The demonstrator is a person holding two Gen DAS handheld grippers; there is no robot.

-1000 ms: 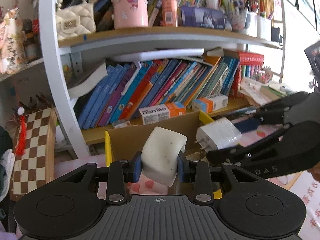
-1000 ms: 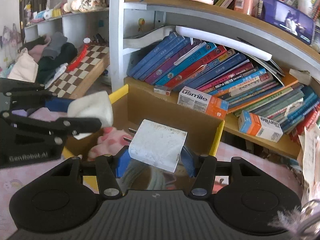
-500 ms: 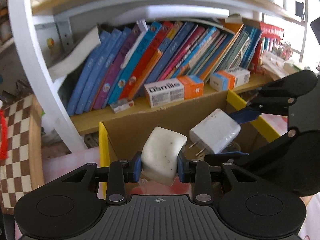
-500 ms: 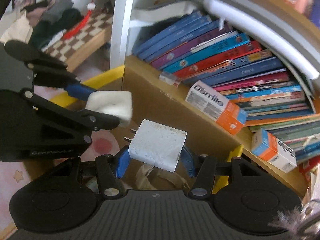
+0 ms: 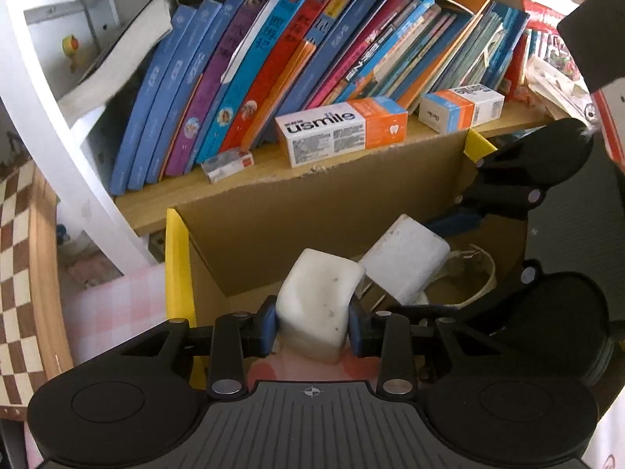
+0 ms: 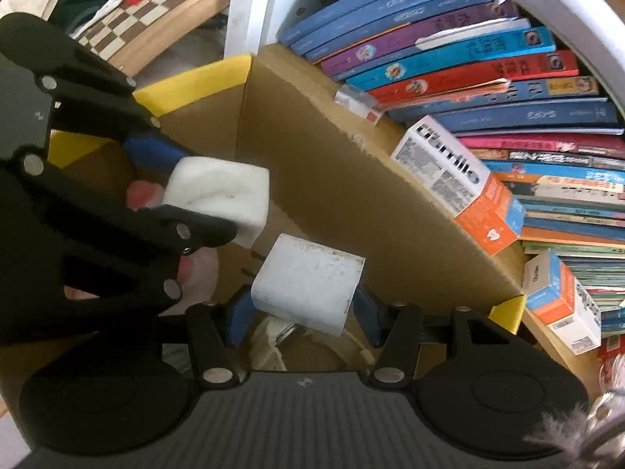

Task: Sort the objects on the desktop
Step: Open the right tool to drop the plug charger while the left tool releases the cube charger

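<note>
The left gripper (image 5: 312, 322) holds a white sponge (image 5: 318, 305) and its jaws are opening. The right gripper (image 6: 302, 308) squeezes a white plug (image 6: 308, 283) (two prongs stick out). Both hang over the cardboard box (image 5: 312, 226), near the books (image 5: 273, 62).
</note>
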